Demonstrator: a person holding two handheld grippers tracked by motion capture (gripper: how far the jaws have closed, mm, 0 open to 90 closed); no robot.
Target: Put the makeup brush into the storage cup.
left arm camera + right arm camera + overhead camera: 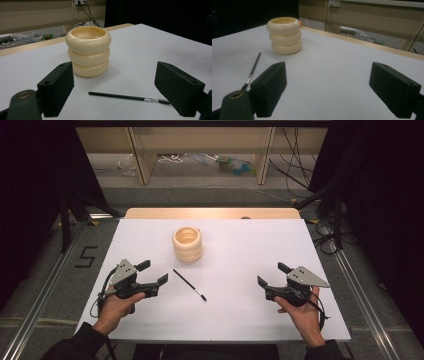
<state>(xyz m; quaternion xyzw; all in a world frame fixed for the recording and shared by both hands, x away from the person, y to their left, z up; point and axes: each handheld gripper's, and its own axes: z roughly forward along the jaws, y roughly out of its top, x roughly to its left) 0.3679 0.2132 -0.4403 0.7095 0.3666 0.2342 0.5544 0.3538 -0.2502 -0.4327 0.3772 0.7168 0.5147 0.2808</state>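
a white table (240,270) with a pale wooden strip along its far edge stands on a grey floor (50,265), with metal rails running along both sides. black curtains close off the room to the left and right. beyond the table stands a wooden shelf frame (200,150), with cables and small clutter on the floor under it. a dark "5" mark (86,256) sits on the floor left of the table.

on the table, a cream holder (188,244) shaped like three stacked rings stands upright toward the far middle. a thin black brush (189,284) lies flat on the white surface just in front of it, apart from it, bristle end toward the near right in the high view.

the left gripper (154,273) is held near the table's left side, jaws spread wide with nothing between them, the brush lying ahead of them. the right gripper (273,275) is held near the right side, well apart from the brush, jaws likewise released and empty.
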